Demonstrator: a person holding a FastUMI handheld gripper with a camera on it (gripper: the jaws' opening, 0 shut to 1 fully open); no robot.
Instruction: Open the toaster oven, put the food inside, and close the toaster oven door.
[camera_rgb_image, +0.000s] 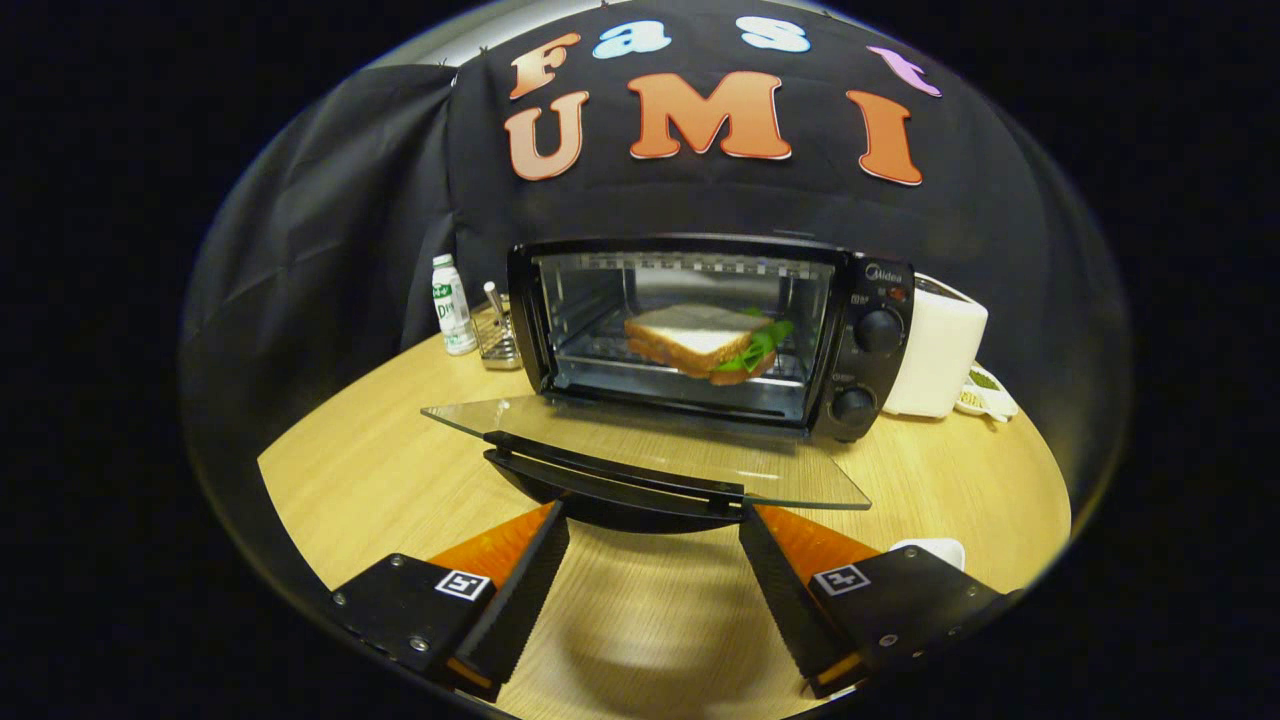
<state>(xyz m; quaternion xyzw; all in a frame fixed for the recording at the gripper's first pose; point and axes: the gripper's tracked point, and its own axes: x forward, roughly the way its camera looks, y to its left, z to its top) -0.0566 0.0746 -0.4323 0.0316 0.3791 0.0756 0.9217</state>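
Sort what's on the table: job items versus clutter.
Job: toaster oven, its glass door lying open, sandwich on the rack inside, open tool at the door handle.
Clutter: bottle, metal rack, white appliance, small dish.

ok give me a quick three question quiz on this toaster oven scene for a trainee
1. True or false: the sandwich is already on the rack inside the toaster oven.
2. Which state is the glass door in? A) shut B) folded down flat C) removed
3. Fill in: the claw is ____, its fingers spread either side of the door handle.

Key: 1 true; 2 B; 3 open. Closing the door is probably the step left.
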